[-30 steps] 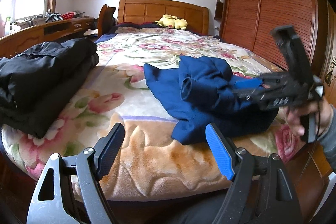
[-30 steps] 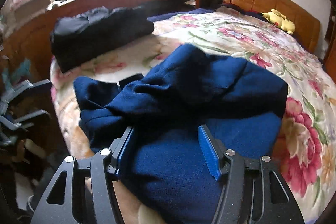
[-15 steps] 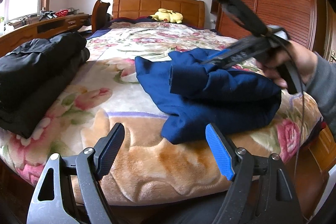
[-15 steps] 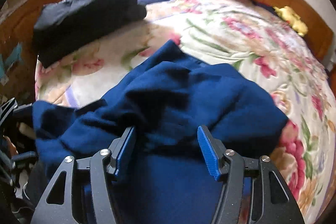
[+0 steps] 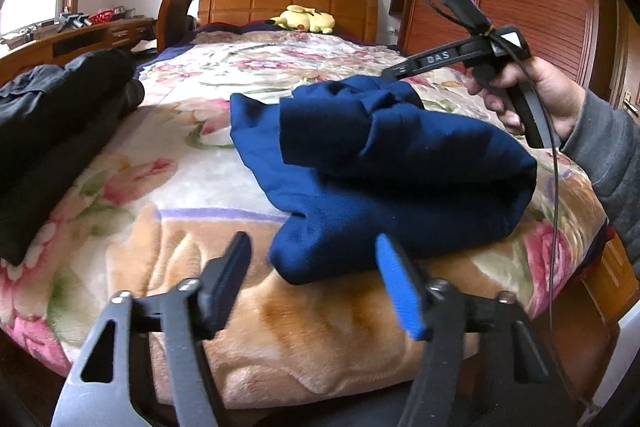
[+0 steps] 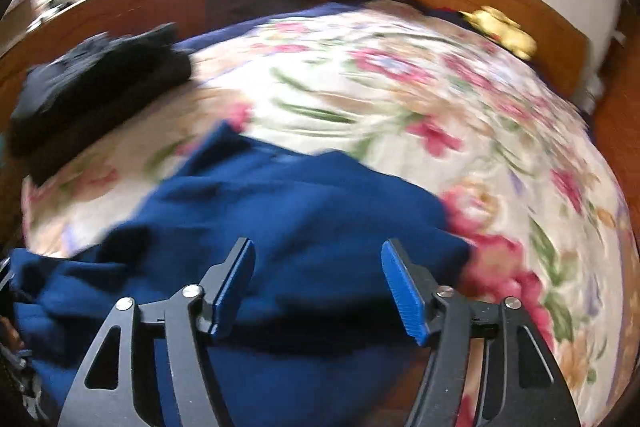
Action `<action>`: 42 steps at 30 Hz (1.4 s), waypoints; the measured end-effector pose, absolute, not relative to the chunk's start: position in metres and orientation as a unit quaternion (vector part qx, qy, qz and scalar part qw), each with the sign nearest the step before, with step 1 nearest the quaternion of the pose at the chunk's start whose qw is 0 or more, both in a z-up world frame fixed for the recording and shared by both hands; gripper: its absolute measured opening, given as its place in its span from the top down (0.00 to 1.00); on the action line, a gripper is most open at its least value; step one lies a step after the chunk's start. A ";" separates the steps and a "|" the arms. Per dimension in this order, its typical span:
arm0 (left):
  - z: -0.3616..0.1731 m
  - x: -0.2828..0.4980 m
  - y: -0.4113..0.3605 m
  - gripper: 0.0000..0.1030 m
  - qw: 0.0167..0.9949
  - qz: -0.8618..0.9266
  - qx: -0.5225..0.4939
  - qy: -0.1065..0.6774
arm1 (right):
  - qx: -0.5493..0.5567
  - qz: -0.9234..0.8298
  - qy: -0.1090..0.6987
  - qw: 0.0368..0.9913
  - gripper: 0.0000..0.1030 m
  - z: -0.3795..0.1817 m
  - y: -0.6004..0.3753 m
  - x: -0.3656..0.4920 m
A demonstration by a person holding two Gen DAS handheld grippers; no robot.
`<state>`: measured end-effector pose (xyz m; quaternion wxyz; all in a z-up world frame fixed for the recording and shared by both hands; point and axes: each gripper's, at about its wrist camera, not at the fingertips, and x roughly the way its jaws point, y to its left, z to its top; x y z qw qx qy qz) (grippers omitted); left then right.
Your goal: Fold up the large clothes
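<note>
Right tongs (image 6: 318, 283) lifted, spreading, empty, left tongs (image 5: 314, 277) narrowing, empty, blue garment (image 5: 384, 167) on floral bedspread (image 5: 160, 195).

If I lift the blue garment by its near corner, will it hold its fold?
Probably not. The blue garment looks soft and floppy: it lies in a loose, rumpled bundle, so a lifted corner would likely sag and unroll. Its thick-looking layers suggest some weight. The plush floral blanket may drag on it rather than let it slide.

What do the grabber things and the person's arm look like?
Each gripper is black plastic with silver screws, one blue pad and one dark one. The right gripper has white letters on its side, a thin black cable and a yellow tie. The sleeve is grey.
</note>
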<state>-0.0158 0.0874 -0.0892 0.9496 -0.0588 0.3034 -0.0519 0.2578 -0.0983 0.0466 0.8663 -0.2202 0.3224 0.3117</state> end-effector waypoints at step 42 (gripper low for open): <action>-0.061 -0.011 0.087 0.88 0.965 -0.045 -0.050 0.255 | -0.079 0.343 0.291 0.890 0.86 0.018 -0.160 0.300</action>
